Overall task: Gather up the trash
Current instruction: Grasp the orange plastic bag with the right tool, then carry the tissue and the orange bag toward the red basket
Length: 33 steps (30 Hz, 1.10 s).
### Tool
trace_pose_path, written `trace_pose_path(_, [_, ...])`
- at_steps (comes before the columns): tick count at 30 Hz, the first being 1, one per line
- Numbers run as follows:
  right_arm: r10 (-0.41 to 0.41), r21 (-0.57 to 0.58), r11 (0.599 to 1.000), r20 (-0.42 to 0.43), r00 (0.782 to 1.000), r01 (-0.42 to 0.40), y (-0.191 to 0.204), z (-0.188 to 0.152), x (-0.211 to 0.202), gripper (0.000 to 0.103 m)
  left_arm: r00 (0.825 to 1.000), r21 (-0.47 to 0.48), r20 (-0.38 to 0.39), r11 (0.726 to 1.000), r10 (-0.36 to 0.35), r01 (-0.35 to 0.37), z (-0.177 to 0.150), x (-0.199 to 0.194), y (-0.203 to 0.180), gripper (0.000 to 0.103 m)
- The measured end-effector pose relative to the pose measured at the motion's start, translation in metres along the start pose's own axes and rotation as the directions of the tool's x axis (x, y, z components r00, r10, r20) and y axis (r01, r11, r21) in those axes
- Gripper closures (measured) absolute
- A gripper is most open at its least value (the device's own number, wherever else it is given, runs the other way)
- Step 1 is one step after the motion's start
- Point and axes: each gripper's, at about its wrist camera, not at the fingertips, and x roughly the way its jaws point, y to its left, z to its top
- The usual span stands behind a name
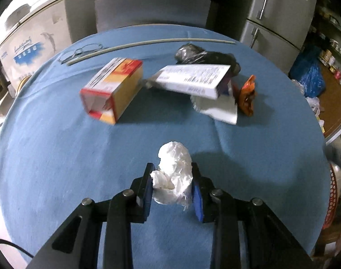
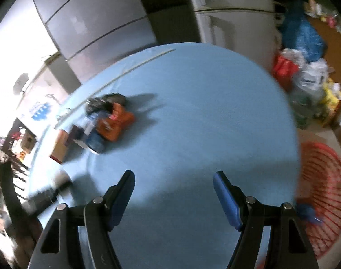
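My left gripper is shut on a crumpled white tissue over the blue tablecloth. Beyond it lie a red and yellow carton, a long white box, a black plastic bag, an orange wrapper and a white paper piece. My right gripper is open and empty above the tablecloth. In the right wrist view the trash pile is blurred at the left. A red basket stands below the table's right edge.
Glasses and a thin pale rod lie at the table's far side. Grey fridges and a white freezer stand behind. Filled bags sit on the floor at the right.
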Motion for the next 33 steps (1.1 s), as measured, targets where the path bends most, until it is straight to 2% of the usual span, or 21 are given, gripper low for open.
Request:
trace_pose_path(5, [0.130,0.065,0.990,-0.035,0.991,-0.127,0.037,0.045,0.053,0.027,1.000,-0.009,0.005,1.000,0.001,-0.001,-0.005,-0.002,0.008,0.071])
trace_pose_path(7, [0.153,0.091,0.985,-0.061,0.986,-0.147,0.046,0.057,0.074,0.027,1.000,-0.003,0.006,1.000,-0.001,0.001,-0.006,-0.002,0.009,0.071])
trace_pose_path(10, [0.146,0.146,0.980,-0.079,0.986,-0.134,0.052,0.068,0.101,0.030,1.000,0.013,0.011,1.000,0.009,-0.009,-0.006,-0.001,0.007,0.071])
trace_pose_path(12, [0.126,0.150,0.983,-0.107,0.986,-0.109,0.055,0.071,0.117,0.039,1.000,0.016,0.012,1.000,0.009,-0.009,-0.006,-0.001,0.007,0.070])
trace_pose_path(13, [0.102,0.138,0.987,-0.134,0.986,-0.084,0.058,0.070,0.125,0.050,1.000,0.019,0.012,1.000,0.007,-0.008,-0.006,0.000,0.007,0.070])
trace_pose_path(14, [0.079,0.120,0.991,-0.153,0.985,-0.061,0.061,0.068,0.131,0.057,1.000,0.020,0.012,1.000,0.006,-0.007,-0.006,0.000,0.007,0.070])
trace_pose_path(17, [0.005,0.019,1.000,-0.136,0.991,-0.002,0.071,0.061,0.131,0.068,1.000,0.028,0.016,1.000,0.007,-0.008,-0.006,0.001,0.007,0.070])
trace_pose_path(22, [-0.023,-0.074,0.997,-0.129,0.991,0.014,0.071,0.040,0.120,0.071,1.000,0.033,0.014,0.999,0.016,-0.017,-0.006,0.001,0.006,0.070])
trace_pose_path(26, [-0.015,-0.065,0.998,-0.104,0.994,0.008,0.053,0.023,0.097,0.071,1.000,0.023,0.007,1.000,0.017,-0.017,-0.005,-0.003,0.004,0.071])
trace_pose_path(33, [-0.004,-0.008,1.000,-0.043,0.999,0.004,0.011,-0.008,0.046,0.071,1.000,0.065,0.026,0.998,0.010,-0.012,-0.007,-0.017,-0.018,0.071])
